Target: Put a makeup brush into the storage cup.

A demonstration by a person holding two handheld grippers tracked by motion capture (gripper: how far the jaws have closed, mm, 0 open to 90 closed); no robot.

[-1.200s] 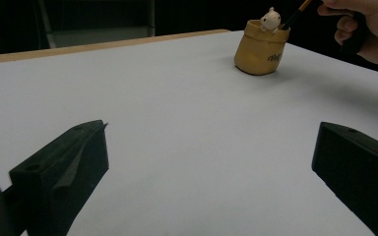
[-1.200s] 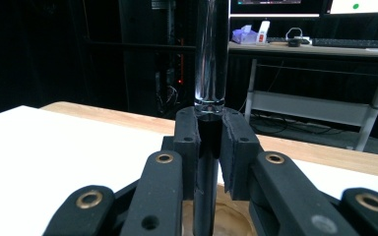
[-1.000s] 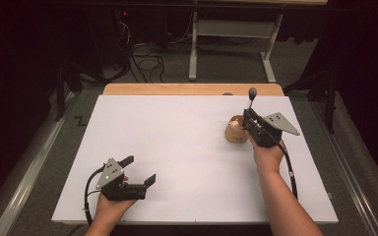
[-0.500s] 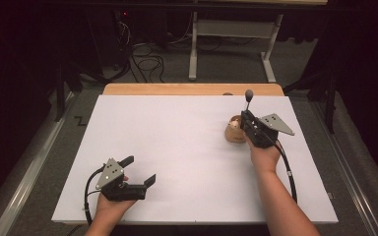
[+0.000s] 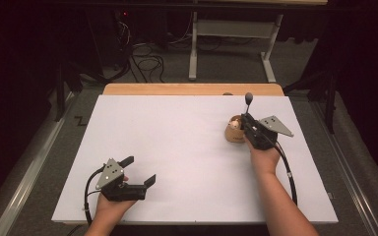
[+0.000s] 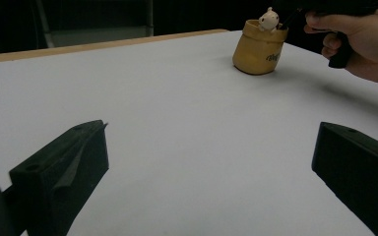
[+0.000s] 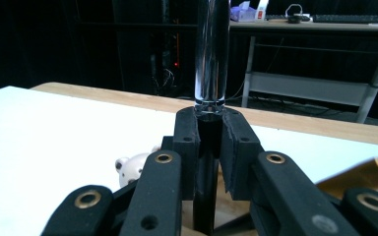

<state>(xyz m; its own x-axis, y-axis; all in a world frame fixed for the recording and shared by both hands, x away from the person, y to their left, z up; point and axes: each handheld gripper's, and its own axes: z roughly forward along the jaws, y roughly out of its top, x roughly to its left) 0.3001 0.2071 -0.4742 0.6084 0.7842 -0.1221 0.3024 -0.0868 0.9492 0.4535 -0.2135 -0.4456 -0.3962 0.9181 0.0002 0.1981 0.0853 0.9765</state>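
My left gripper [image 5: 139, 171] rests at the near left of the white table [image 5: 177, 147], its two jaws spread wide with bare tabletop between them and nothing held. In the left gripper view the two black jaws stand far apart at the bottom corners, and one cup [image 6: 258, 46] shows far off to the right beside my other hand [image 6: 359, 44].

Moving right across the table, the middle holds nothing of mine. At the far right stands the one tan cup [image 5: 234, 130], upright, with one small white bear figure [image 6: 268, 19] poking out above its rim.

Just right of the cup, my right gripper [image 5: 246, 116] points up and away from me. Its jaws are clamped on one slim rod [image 7: 210, 54], which stands upright out of the jaws and ends in a dark knob [image 5: 248, 97]. In the right gripper view the bear [image 7: 134, 167] sits just left of the jaws and below them.
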